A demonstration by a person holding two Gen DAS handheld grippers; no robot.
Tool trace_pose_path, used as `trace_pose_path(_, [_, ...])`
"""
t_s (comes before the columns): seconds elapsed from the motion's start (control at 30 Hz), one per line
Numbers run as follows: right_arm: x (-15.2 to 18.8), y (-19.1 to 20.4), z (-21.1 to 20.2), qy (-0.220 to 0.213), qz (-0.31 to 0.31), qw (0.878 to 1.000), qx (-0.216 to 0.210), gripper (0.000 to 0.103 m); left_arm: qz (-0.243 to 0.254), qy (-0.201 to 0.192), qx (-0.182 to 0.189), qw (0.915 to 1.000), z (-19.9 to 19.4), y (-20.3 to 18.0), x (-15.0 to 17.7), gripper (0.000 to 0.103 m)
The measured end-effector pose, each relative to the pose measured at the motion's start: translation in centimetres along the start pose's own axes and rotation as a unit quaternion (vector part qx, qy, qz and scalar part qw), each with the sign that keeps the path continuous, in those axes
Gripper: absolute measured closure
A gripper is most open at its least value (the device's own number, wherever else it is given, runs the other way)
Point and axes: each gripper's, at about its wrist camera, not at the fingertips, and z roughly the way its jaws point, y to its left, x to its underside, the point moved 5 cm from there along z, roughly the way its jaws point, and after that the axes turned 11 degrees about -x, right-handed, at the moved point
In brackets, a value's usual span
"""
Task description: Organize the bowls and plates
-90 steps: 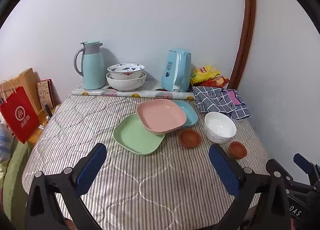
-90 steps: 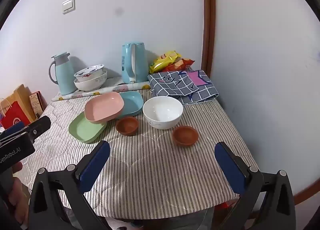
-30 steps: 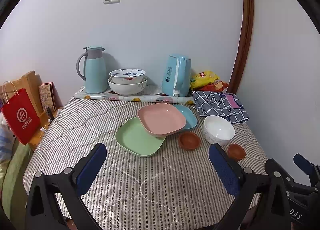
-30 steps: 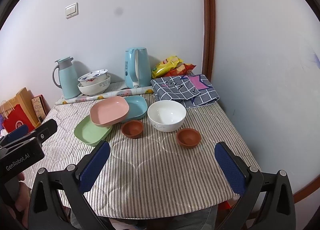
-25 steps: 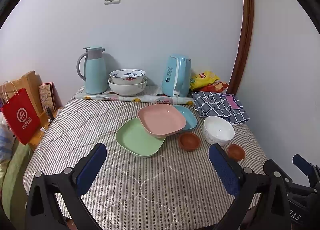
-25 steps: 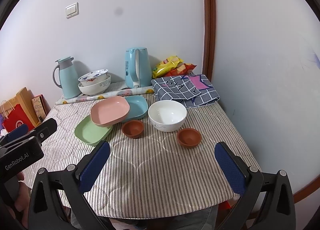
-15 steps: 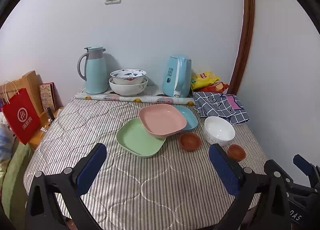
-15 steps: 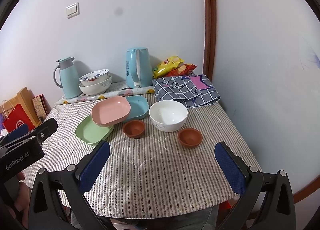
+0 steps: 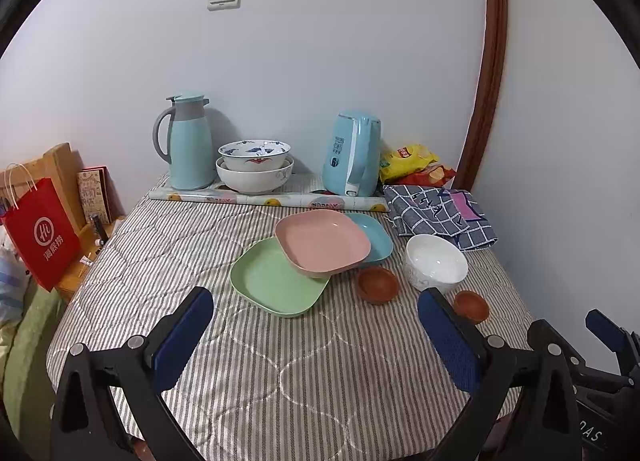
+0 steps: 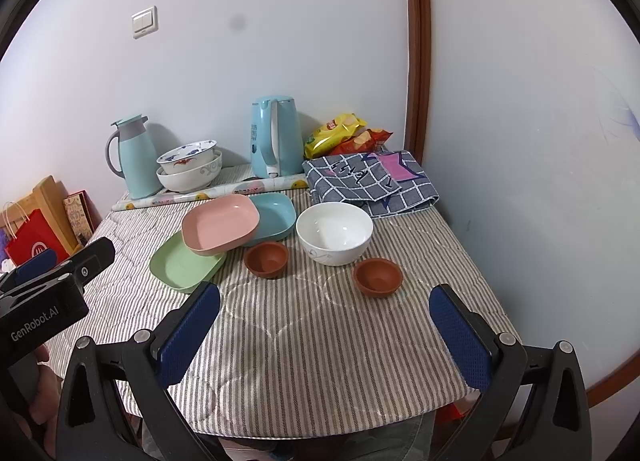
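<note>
A pink plate (image 9: 323,241) leans on a green plate (image 9: 272,284) and a blue plate (image 9: 374,236) in the middle of the striped table (image 9: 280,381). To their right stand a white bowl (image 9: 436,263) and two small brown bowls (image 9: 378,284) (image 9: 471,304). The same dishes show in the right wrist view: pink plate (image 10: 220,223), green plate (image 10: 180,265), blue plate (image 10: 276,215), white bowl (image 10: 335,233), brown bowls (image 10: 267,259) (image 10: 377,276). My left gripper (image 9: 316,325) and right gripper (image 10: 324,319) are open and empty, above the table's near edge.
At the back stand a thermos (image 9: 186,141), two stacked patterned bowls (image 9: 255,167), a blue kettle (image 9: 352,161), snack bags (image 9: 412,163) and a checked cloth (image 9: 440,215). A red bag (image 9: 40,233) stands left of the table. A wall closes the right side.
Both cameras have drawn back and risen slightly, so the dishes look a little smaller and farther. Nothing on the table has moved. Both grippers stay open.
</note>
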Motion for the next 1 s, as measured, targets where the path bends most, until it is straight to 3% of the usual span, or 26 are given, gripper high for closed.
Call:
trace_pose_path(0.57, [-0.2, -0.4, 1.9, 0.018, -0.002, 1.0, -0.001, 0.0, -0.007, 0.02, -0.005, 0.9998, 2.4, 0.1, -0.2, 0.0])
trace_pose_path(1.0, [-0.9, 0.3, 7.6, 0.049, -0.016, 0.999, -0.011, 0.001, -0.013, 0.074, -0.035, 0.9966, 9.1, 2.2, 0.0, 0.0])
